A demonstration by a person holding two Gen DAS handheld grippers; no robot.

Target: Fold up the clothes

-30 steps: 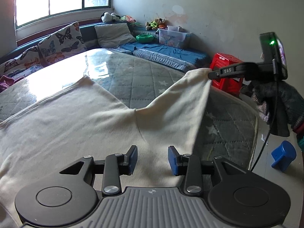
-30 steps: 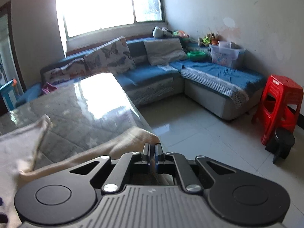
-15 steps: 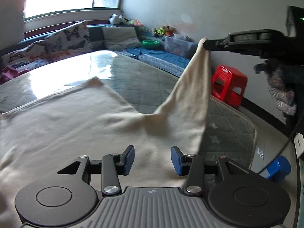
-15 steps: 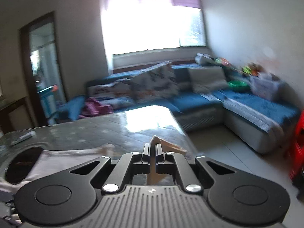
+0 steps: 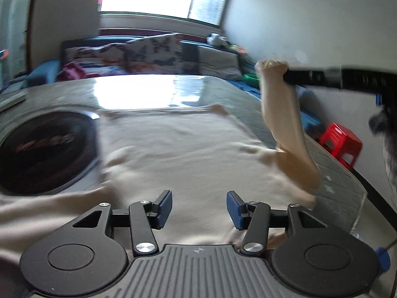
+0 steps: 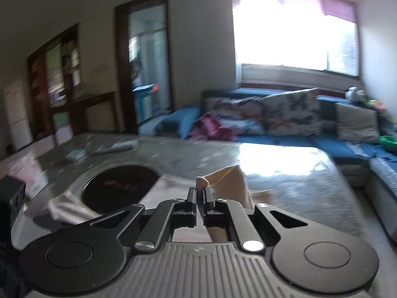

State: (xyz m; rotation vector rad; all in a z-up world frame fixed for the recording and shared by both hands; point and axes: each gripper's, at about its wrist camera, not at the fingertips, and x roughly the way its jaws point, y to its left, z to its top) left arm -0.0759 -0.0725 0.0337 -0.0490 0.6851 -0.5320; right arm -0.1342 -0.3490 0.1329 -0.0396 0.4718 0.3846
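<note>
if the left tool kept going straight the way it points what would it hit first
Most likely the cream garment spread on the table: the left tool, its jaws opening with nothing between them, angles down over it. Depth is hard to judge.

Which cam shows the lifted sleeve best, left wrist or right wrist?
Left wrist. It shows the cream sleeve along its length, rising off the garment on the table to the right gripper pinching its end. The right wrist view shows only the sleeve's tip poking past its shut fingers, the rest hidden behind them.
</note>
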